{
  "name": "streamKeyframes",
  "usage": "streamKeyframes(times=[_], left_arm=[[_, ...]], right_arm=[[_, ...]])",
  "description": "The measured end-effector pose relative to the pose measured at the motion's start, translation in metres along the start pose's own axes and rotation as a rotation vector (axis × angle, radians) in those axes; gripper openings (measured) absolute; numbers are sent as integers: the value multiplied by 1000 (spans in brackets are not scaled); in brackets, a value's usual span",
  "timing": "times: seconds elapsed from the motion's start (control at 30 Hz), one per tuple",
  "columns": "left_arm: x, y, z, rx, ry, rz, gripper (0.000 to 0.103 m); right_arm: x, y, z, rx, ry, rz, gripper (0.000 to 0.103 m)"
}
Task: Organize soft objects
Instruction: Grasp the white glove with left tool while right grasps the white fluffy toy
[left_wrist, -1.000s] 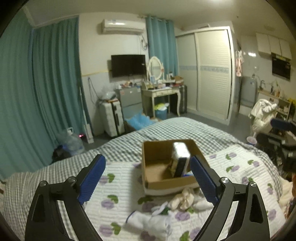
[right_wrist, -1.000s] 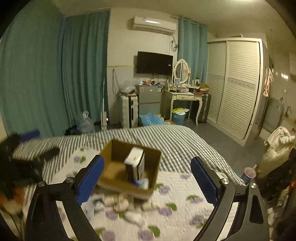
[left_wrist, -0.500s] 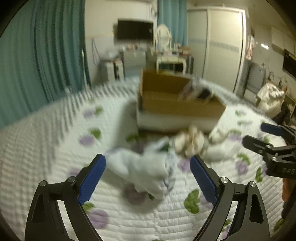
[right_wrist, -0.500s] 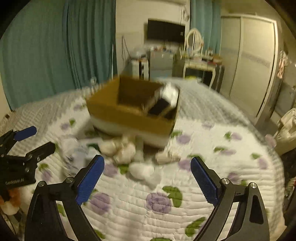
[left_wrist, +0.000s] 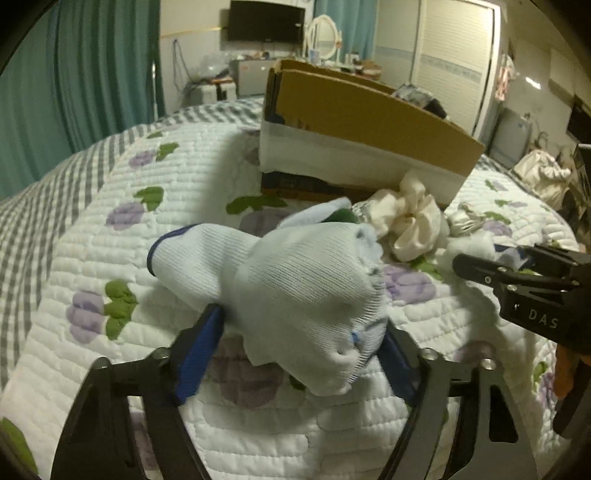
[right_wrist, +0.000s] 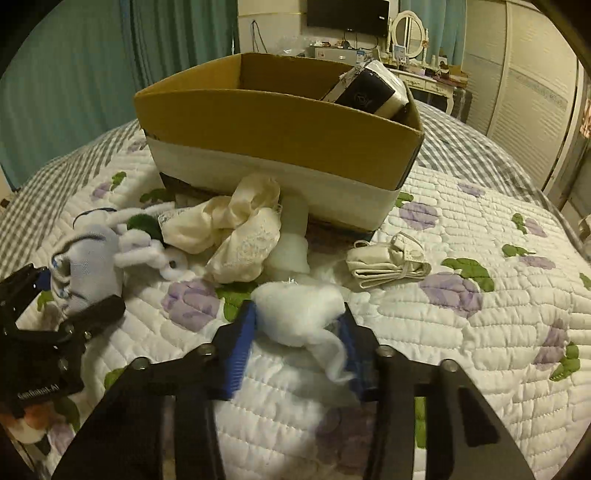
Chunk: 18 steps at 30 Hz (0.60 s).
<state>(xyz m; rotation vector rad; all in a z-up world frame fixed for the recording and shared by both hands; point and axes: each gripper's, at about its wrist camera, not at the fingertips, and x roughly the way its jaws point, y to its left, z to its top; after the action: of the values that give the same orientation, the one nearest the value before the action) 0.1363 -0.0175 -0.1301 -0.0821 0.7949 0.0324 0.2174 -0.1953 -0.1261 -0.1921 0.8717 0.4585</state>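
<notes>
My left gripper (left_wrist: 301, 332) is shut on a pale blue sock (left_wrist: 295, 280) lying on the quilt; the sock also shows in the right wrist view (right_wrist: 88, 266). My right gripper (right_wrist: 297, 325) is shut on a white cotton wad (right_wrist: 299, 310). A cream satin scrunchie (right_wrist: 236, 225) and a folded cream cloth (right_wrist: 388, 262) lie in front of the cardboard box (right_wrist: 280, 129). The box (left_wrist: 369, 114) holds a white and black package (right_wrist: 373, 88).
Everything sits on a bed with a white floral quilt (right_wrist: 480, 332) over a grey checked sheet. A small white plush (right_wrist: 151, 254) and something green (right_wrist: 142, 223) lie beside the sock. Teal curtains, a TV, a dresser and a wardrobe stand beyond the bed.
Both grippers dropped down to the quilt and closed. The left one took hold of the blue sock, the right one the white cotton wad. The box now looms closer.
</notes>
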Motion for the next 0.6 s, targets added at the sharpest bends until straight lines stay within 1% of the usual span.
streamKeyframes(times=[0.03,0.07,0.1,0.2,0.33,0.4,0.6], left_arm=[[-3,-2,-1,12,-8,-10,62],[-6,-4,-2,27,-15,-4,60],[-9,-5,-3,44,-23,2,55],[-19,-4,-7,61,-29,-16,49],[-37,-3,-12,50,-28,-53,46],[-50,-4,-13,50,-42,-52,45],[-96,-13,-12,58,-89,-83,45]], right_arm=[[-3,-1,0,5,-7,0,38],[-7,-1,-1,13,-15,1,37],[-12,-1,-1,19,-25,3,37],[-27,3,-3,24,-55,-2,36],[-50,8,-9,35,-83,0,36],[-61,13,-12,32,-92,-3,36],[-97,31,-17,26,-117,6,36]])
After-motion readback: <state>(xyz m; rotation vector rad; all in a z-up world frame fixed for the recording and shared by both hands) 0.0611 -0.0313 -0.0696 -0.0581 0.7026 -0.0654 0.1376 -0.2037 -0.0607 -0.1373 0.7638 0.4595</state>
